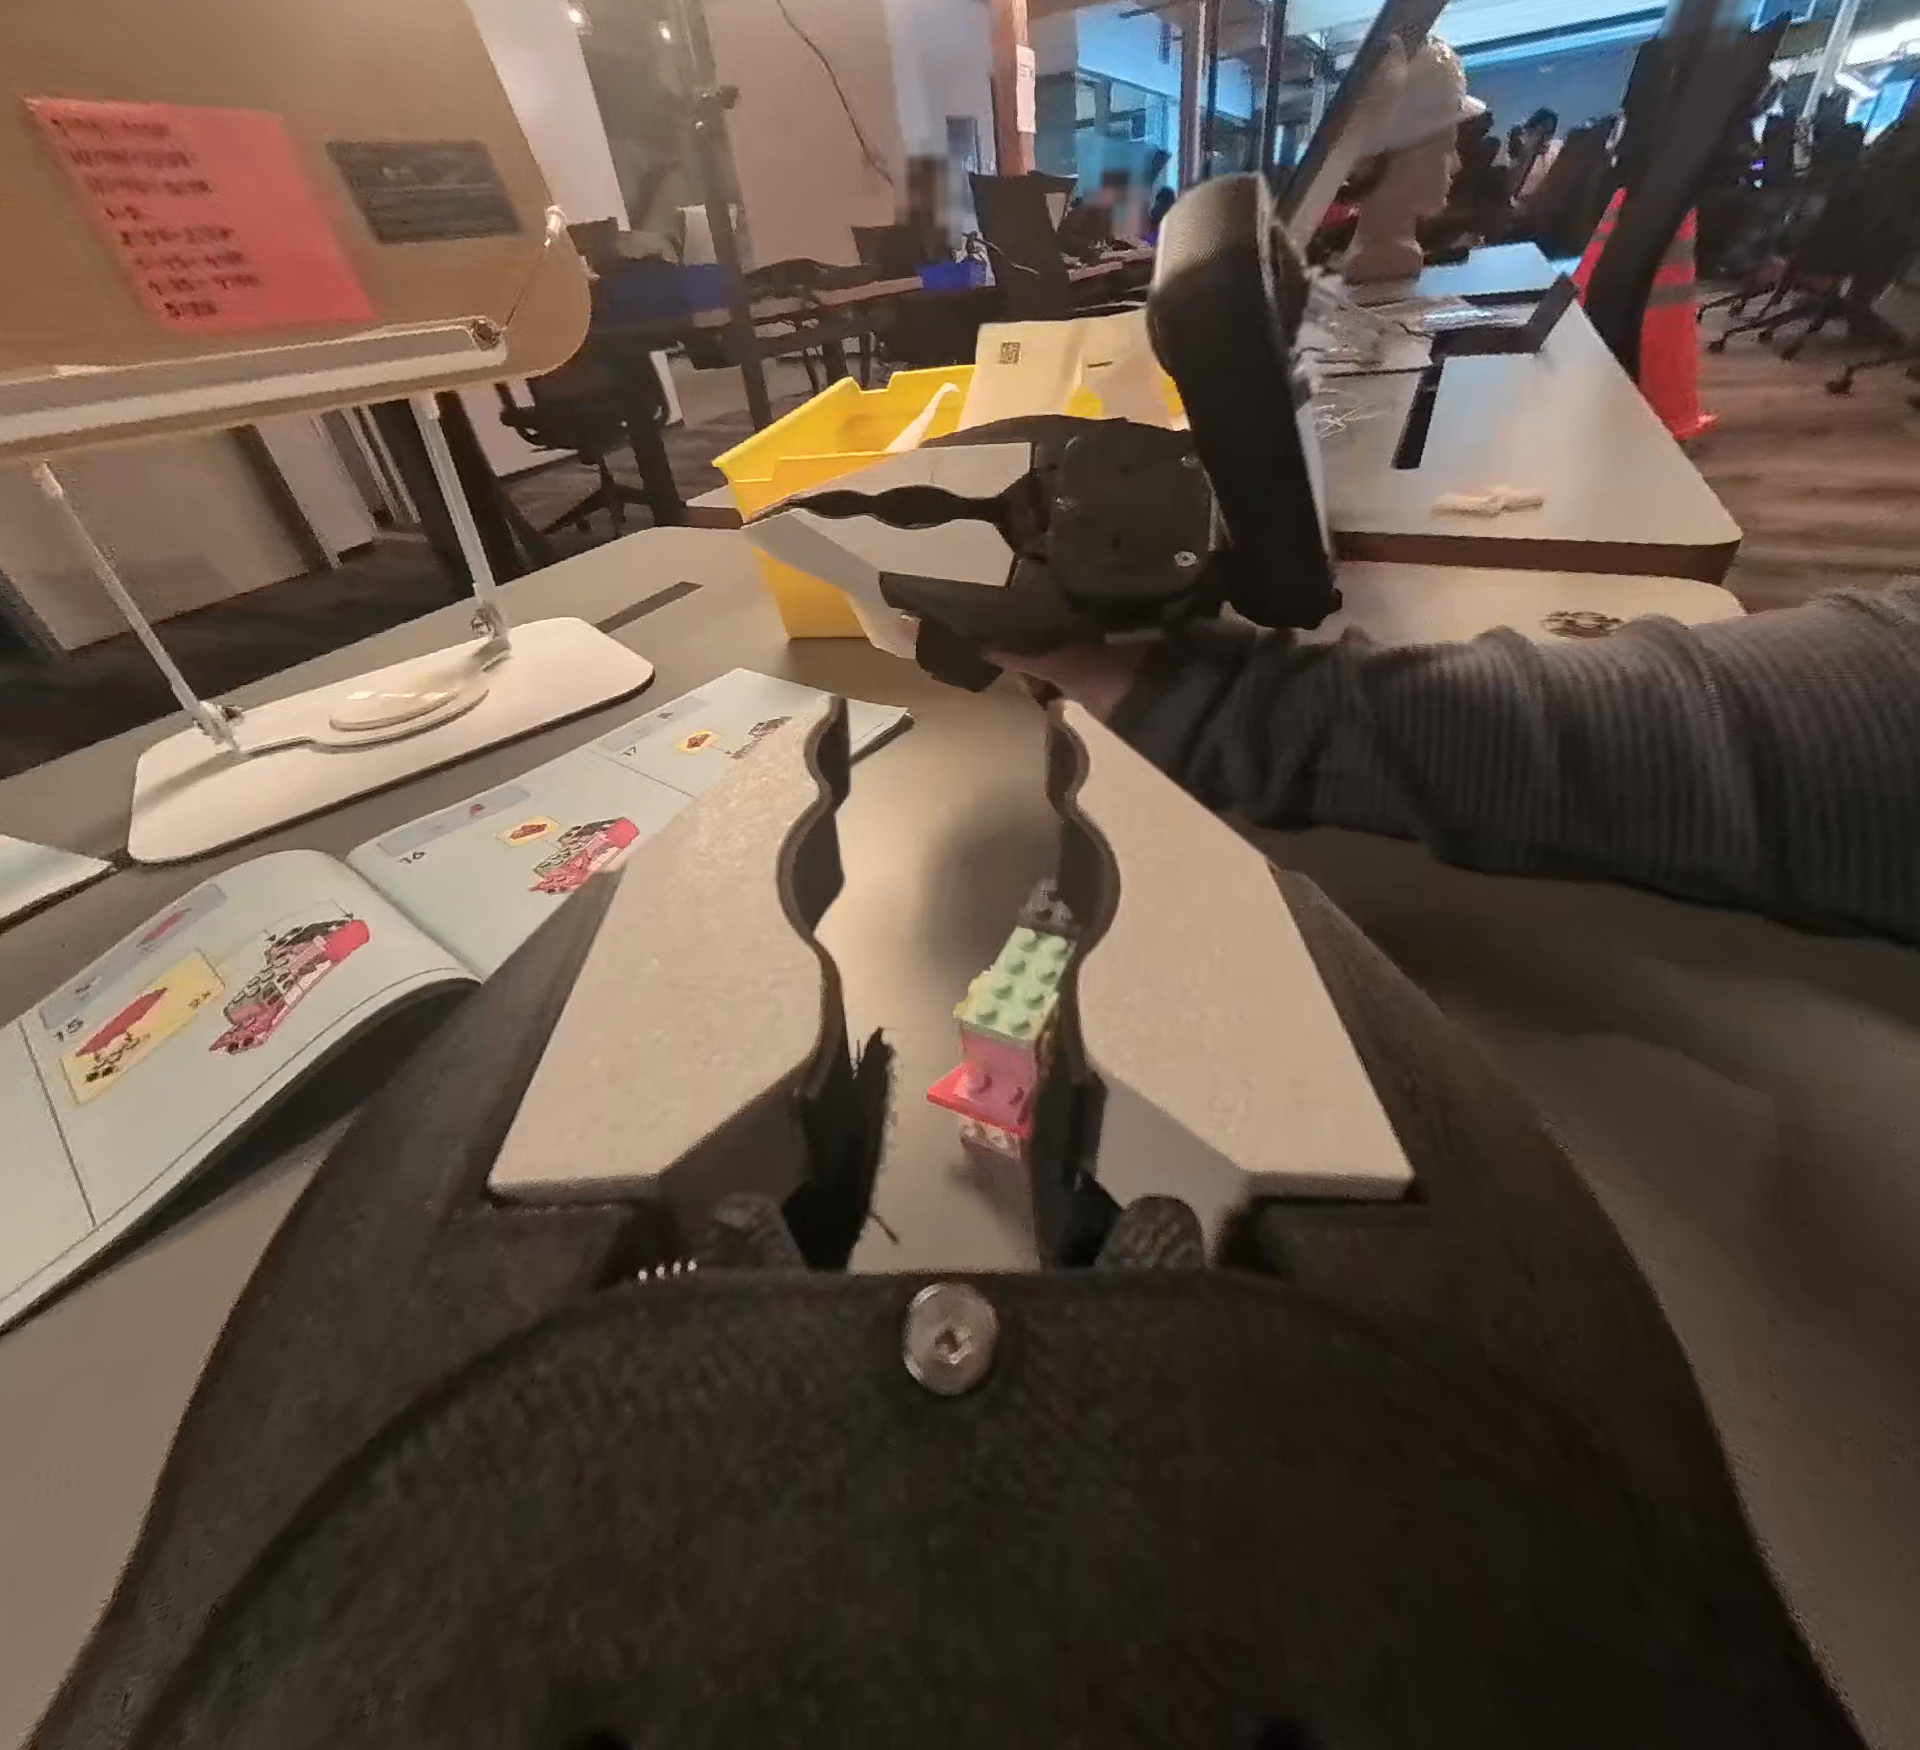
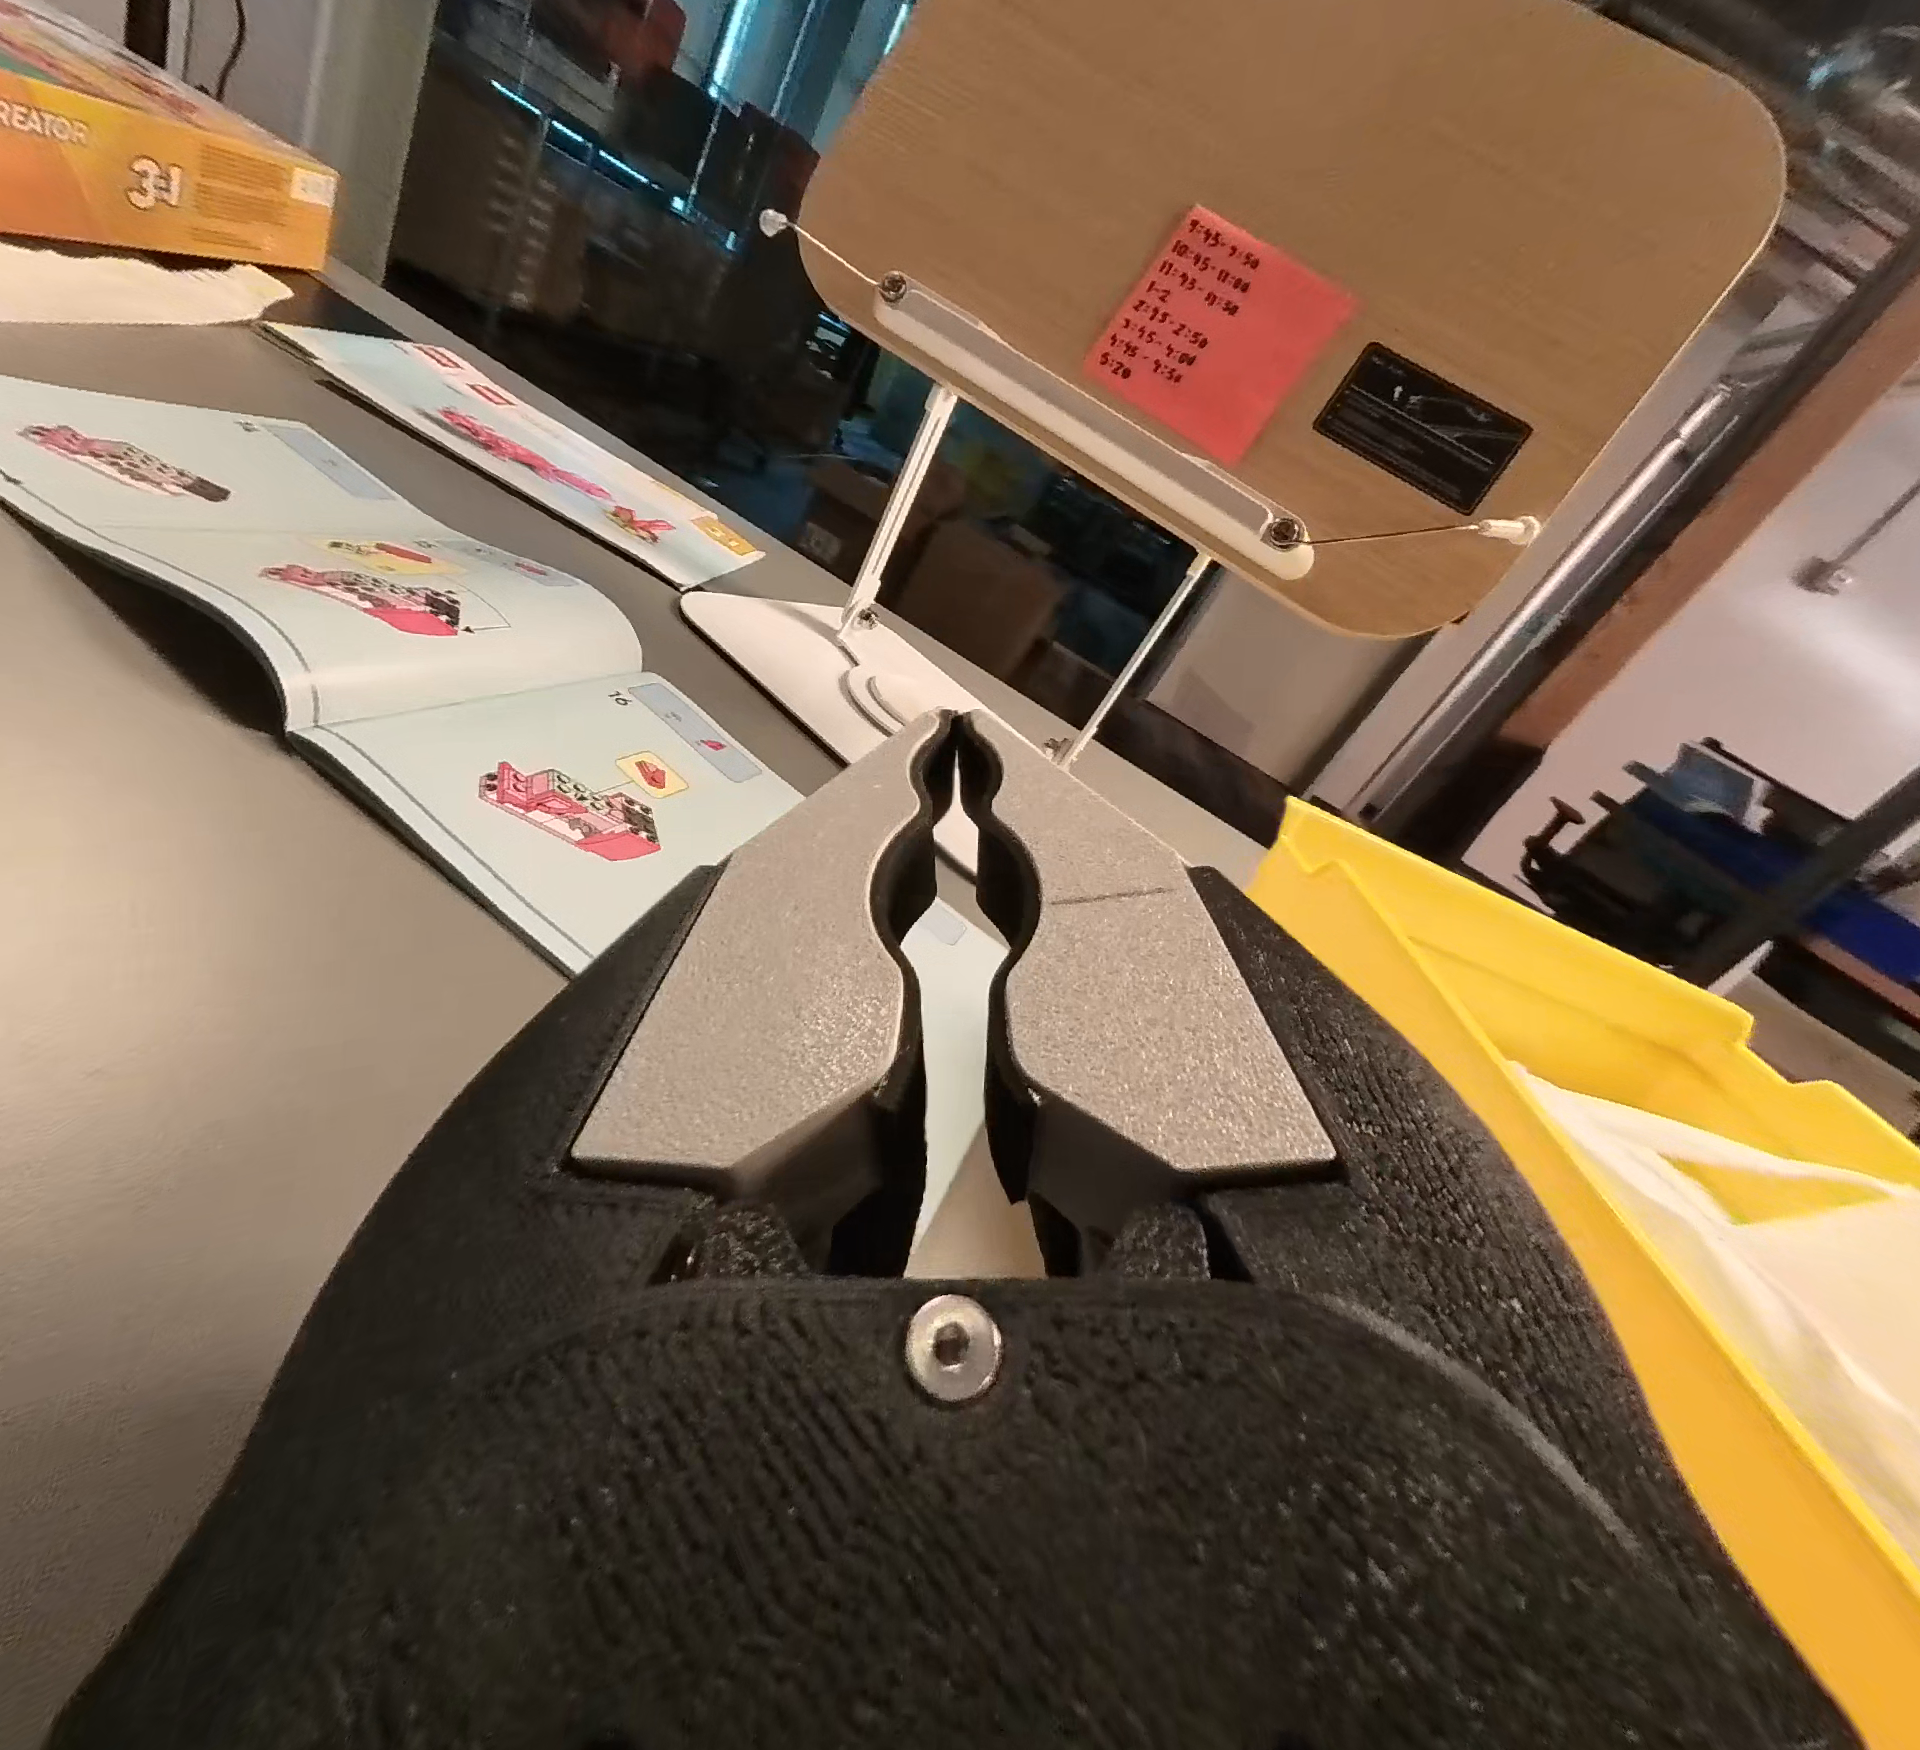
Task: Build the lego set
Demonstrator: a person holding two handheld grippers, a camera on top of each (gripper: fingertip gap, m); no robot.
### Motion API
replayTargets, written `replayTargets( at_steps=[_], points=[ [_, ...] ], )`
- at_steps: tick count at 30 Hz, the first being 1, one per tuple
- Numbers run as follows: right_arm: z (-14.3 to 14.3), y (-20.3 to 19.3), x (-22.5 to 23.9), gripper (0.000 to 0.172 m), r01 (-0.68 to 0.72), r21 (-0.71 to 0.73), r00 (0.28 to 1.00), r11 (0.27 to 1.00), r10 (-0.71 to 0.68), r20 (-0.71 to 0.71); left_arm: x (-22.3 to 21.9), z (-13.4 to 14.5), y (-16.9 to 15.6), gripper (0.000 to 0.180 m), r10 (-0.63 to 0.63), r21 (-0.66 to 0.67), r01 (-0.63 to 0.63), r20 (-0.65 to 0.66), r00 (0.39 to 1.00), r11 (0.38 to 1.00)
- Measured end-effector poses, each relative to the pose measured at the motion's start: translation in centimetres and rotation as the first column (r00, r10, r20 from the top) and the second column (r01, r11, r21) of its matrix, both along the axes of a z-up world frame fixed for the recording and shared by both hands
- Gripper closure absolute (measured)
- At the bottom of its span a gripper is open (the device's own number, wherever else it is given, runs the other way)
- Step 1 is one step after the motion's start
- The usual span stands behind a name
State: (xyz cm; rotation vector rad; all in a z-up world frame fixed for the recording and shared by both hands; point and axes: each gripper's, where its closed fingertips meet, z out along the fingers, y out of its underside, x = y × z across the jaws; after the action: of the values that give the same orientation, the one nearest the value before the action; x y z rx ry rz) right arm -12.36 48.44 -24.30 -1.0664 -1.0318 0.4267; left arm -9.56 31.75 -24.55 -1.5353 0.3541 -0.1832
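My left gripper (image 1: 943, 724) is open above the dark table (image 1: 1507, 1129). A small brick model (image 1: 1013, 1025) of green, pink and red bricks stands between its fingers, close against the right finger (image 1: 1195, 952); a clear gap separates it from the left finger (image 1: 686, 952), so it is not clamped. My right gripper (image 2: 956, 729) is shut, its fingertips touching with nothing visible between them. It also shows in the left wrist view (image 1: 774, 526), held by a hand in a grey sleeve (image 1: 1558, 765) in front of the yellow bin (image 1: 821, 464).
An open instruction booklet (image 1: 312, 952) lies on the table left of my left gripper, and shows in the right wrist view (image 2: 416, 661). A wooden book stand (image 2: 1299, 194) on a white base (image 1: 395, 724) stands behind it. The yellow bin (image 2: 1507, 1025) is at right, an orange box (image 2: 156, 183) at far left. The left gripper's tips are roughly 15 cm from the right gripper's.
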Motion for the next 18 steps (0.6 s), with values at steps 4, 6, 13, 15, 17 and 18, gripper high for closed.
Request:
replayTargets(
  at_steps=[4,6,13,15,17,18],
  points=[
    [0.2,-0.6,-0.2,0.172,-0.048,-0.003,0.999,0.999,0.048,-0.020,-0.1,0.7,-1.1,0.149,-0.035,0.031,0.033,0.059,0.998,0.999],
    [0.1,-0.6,-0.2,0.172,-0.053,-0.012,0.998,0.999,0.052,-0.020,-0.2,0.9,-1.2,0.151,-0.044,0.040,0.041,0.072,0.996,0.998],
    [0.0,-0.9,-0.2,0.172,-0.071,-0.022,0.997,0.997,0.071,-0.017,1.6,0.8,-1.9,0.166,-0.133,0.052,0.132,0.007,0.991,0.990],
    [-0.1,-0.9,-0.3,0.172,-0.067,-0.021,0.998,0.998,0.067,-0.009,2.1,0.8,-2.1,0.167,-0.140,0.061,0.142,-0.030,0.990,0.988],
    [-0.2,-1.0,-0.4,0.172,-0.073,-0.019,0.997,0.997,0.073,-0.003,2.6,0.7,-2.3,0.169,-0.153,0.067,0.158,-0.067,0.986,0.985],
    [-0.2,-1.0,-0.5,0.172,-0.077,-0.018,0.997,0.997,0.077,0.000,2.9,0.7,-2.4,0.169,-0.160,0.071,0.166,-0.086,0.983,0.984]
  ],
)
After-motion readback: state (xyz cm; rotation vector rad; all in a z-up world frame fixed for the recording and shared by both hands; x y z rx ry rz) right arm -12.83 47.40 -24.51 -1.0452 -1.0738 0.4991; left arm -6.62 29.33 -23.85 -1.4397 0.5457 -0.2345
